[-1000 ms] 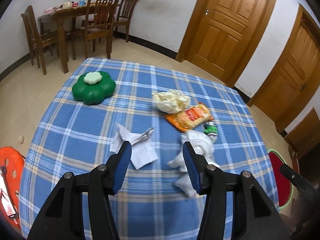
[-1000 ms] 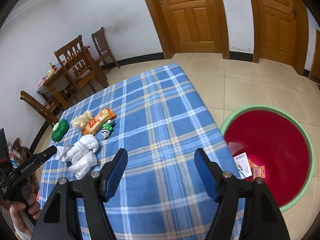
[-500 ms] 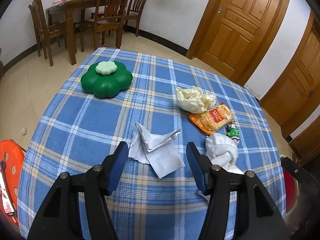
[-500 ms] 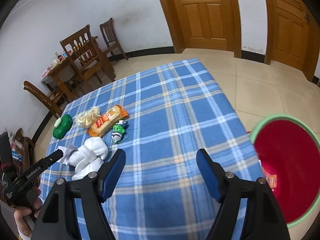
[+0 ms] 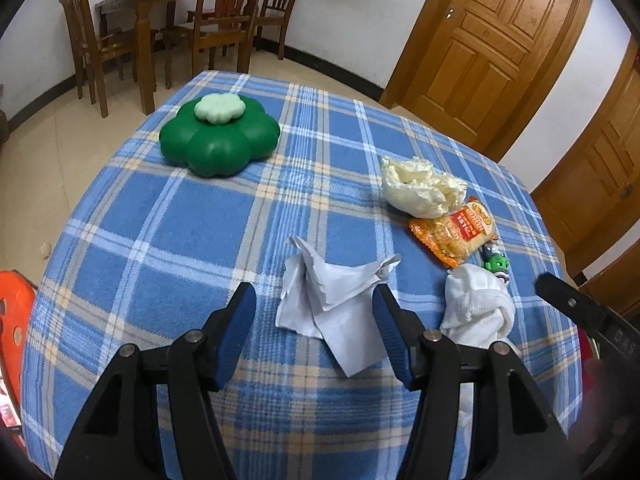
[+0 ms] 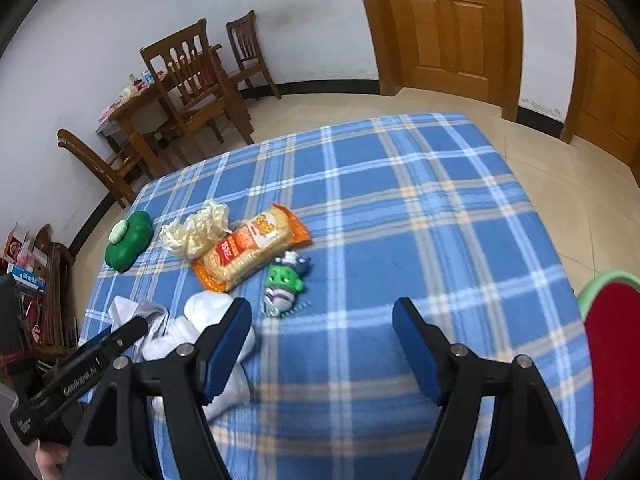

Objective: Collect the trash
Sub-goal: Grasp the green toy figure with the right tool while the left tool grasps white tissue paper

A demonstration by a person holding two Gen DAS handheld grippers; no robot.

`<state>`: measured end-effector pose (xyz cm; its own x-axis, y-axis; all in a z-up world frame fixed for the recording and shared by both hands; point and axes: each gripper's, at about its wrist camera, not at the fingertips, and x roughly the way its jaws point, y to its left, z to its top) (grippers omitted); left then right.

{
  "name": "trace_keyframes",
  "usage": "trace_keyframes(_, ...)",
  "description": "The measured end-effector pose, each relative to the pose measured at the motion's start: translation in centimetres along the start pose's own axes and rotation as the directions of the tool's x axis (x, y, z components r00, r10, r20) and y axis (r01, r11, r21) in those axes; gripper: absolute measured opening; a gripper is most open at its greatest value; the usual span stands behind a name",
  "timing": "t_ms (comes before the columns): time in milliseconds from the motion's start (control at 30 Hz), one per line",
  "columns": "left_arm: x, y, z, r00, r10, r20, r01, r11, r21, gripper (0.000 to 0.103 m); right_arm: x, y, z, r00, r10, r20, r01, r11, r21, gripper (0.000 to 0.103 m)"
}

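Trash scattered on the plaid counter (image 5: 168,216), both tools released.

The left hand-held gripper (image 5: 314,322) spreads around the crumpled white paper (image 5: 332,304) at lower centre, pads clear. The right hand-held gripper (image 6: 322,340) gapes, empty. A white cloth (image 6: 200,312) is partly hidden behind its finger. The red basin (image 6: 612,344) is cut off at right, contents unseen.

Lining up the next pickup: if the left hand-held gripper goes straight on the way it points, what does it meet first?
Most likely the crumpled white paper on the plaid tablecloth; it lies between the open fingers of the left hand-held gripper. Depth is unclear, but nothing else shows in the way.
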<state>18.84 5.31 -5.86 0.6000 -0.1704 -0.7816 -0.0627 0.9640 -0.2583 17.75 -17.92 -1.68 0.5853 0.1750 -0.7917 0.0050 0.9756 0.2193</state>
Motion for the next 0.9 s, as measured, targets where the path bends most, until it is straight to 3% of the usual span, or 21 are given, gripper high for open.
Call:
trace_keyframes(233,0.1,-0.3,0.0,1.000,-0.005,0.020,0.004,0.999,0.032,0.061,2.4,1.4,0.6,1.000,-0.013,-0.025,0.012,0.999,-0.046,0.074)
trace_keyframes(433,0.2,-0.4,0.0,1.000,-0.003,0.031,0.001,0.998,0.056,0.060,3.6,1.4,0.3,0.999,-0.015,-0.051,0.012,0.999,-0.047,0.059)
trace_keyframes(633,0.2,-0.7,-0.1,0.999,-0.026,0.032,0.025,0.998,0.056,0.040,3.5,1.5,0.1,0.999,-0.022,-0.028,0.020,0.997,-0.069,0.046)
trace_keyframes(800,0.3,-0.6,-0.2,0.999,-0.047,0.026,0.046,0.998,0.054,0.024,3.5,1.8,-0.2,1.000,-0.006,-0.030,0.003,0.997,-0.080,0.024)
trace_keyframes(900,0.2,-0.6,-0.3,0.998,-0.063,0.026,0.062,0.996,0.057,0.018,3.4,1.6,-0.3,1.000,0.007,-0.028,-0.009,0.997,-0.076,0.023)
